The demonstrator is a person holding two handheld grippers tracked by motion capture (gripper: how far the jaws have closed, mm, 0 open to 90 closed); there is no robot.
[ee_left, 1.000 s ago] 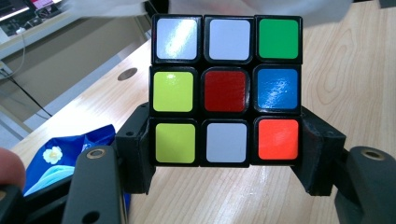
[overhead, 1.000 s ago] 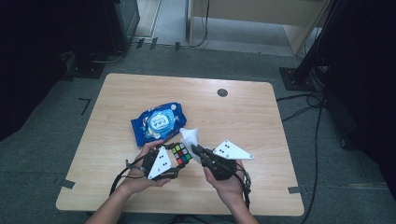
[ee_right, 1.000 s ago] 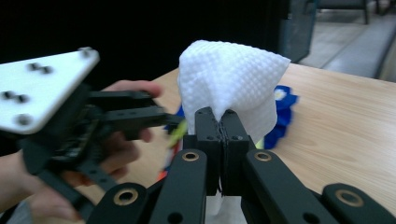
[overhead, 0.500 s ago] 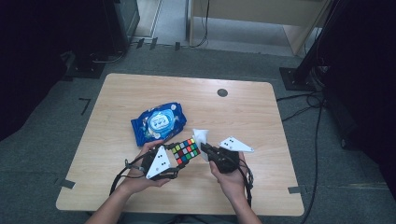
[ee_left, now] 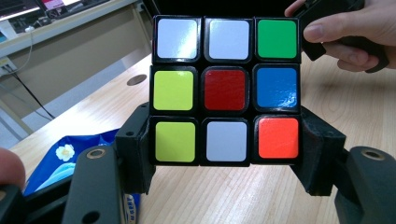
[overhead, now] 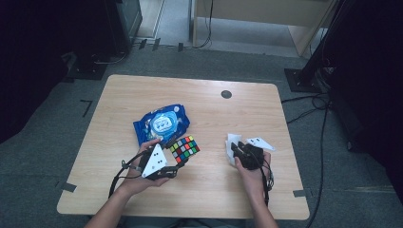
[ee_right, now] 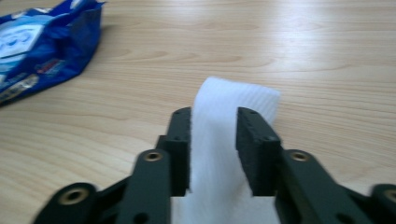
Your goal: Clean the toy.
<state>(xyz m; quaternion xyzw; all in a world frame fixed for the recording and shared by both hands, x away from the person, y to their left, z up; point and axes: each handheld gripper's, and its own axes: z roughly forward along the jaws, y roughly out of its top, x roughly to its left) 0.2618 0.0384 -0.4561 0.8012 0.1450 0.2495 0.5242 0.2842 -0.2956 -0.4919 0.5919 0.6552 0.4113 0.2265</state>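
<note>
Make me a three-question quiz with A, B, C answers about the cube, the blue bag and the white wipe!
1. Where is the blue bag?
A. Behind the cube
B. On the floor
C. Under the wipe

2. What colour is the centre square on the cube face toward the left gripper's camera?
A. Green
B. Red
C. White

3. What does the left gripper do?
A. Hangs open
B. Grips the wipe
C. Clamps the cube

Answers: 1 A, it lies on the table beyond the cube. 2 B, red middle. 3 C, jaws press the cube's sides; the wipe sits between the right gripper's jaws.

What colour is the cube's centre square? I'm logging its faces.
Red, on the cube face toward the left gripper view.
</note>
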